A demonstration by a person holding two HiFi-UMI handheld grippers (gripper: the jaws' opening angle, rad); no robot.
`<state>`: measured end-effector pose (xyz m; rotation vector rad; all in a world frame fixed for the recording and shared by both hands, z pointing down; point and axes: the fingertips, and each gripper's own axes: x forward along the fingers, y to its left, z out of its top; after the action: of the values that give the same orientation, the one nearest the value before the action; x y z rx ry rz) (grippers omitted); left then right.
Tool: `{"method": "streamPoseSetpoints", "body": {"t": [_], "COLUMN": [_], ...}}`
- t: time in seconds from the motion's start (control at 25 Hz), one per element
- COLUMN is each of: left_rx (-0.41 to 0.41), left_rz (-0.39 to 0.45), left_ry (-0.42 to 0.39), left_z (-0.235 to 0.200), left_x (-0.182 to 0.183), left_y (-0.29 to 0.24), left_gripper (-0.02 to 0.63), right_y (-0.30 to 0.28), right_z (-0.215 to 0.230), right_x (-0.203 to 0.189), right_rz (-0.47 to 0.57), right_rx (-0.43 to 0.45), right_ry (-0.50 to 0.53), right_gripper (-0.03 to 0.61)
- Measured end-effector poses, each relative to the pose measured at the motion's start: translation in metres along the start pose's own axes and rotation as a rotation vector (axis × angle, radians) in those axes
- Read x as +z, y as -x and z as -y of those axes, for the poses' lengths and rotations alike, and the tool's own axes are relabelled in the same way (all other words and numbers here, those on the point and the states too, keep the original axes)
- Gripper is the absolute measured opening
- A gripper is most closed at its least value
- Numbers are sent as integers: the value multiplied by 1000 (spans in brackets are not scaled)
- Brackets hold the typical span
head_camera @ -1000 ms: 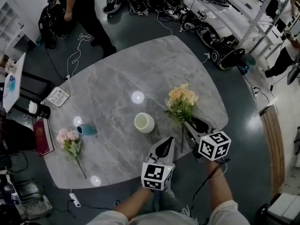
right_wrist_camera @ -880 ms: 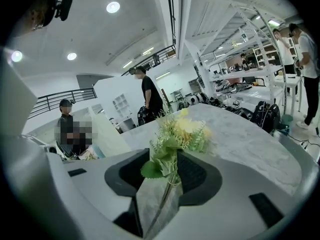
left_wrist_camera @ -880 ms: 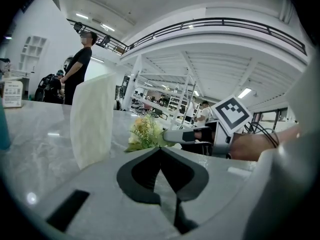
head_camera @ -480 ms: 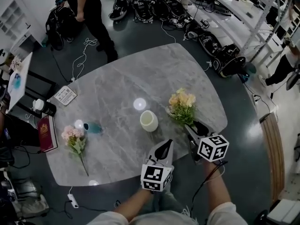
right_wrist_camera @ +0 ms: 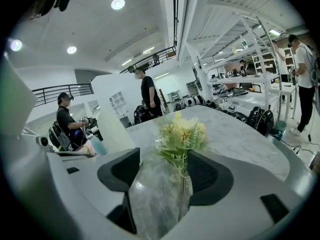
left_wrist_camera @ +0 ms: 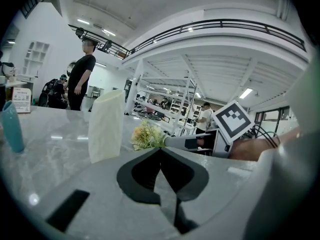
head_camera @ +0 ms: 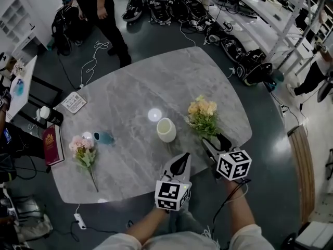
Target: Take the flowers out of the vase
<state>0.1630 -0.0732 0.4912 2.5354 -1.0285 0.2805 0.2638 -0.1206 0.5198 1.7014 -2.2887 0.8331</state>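
Observation:
A white vase (head_camera: pixel 166 129) stands upright mid-table with no flowers in it. A bunch of yellow flowers (head_camera: pixel 203 116) lies on the grey marble table (head_camera: pixel 130 87) to the vase's right, its stem pointing toward me. My right gripper (head_camera: pixel 214 140) is over that stem. Its jaws are opening, and in the right gripper view the yellow flowers (right_wrist_camera: pixel 181 134) have their stem running between the pads, unpressed, close to the right one. My left gripper (head_camera: pixel 186 155) is shut and empty, hovering in front of the vase (left_wrist_camera: pixel 106 125). A pink bunch (head_camera: pixel 83 147) lies at the far left.
A small teal cup (head_camera: pixel 104 137) lies beside the pink bunch. A red book (head_camera: pixel 52 144), a dark can (head_camera: pixel 49 115) and a card (head_camera: pixel 74 102) sit at the table's left edge. A person (head_camera: pixel 96 4) stands beyond the table, with bags and cables on the floor.
My right gripper's jaws have spread apart around the yellow bunch's stem, which stays lying on the table. The left gripper stays shut and has barely shifted.

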Motion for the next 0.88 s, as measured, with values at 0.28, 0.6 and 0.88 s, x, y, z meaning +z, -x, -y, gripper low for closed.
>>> {"method": "streamPoseSetpoints", "body": {"t": [0.28,0.6,0.88], "left_rx": [-4,-12,4], "left_rz": [-2,0,22], "left_ry": [5,1,-3], "left_z": [-2,4,5], "left_x": [-3,-2,8], "left_y": [4,8,21], "left_gripper": [9,8,9], "right_y": [3,16,27], "right_z": [-1,-1,-20], "right_x": [-14,-20,-4], "right_rz": [-43,-37,6], "right_rx": [-37,-44,-20], "right_ry": [-33,-59,-28], "right_gripper": [255,255,252]}}
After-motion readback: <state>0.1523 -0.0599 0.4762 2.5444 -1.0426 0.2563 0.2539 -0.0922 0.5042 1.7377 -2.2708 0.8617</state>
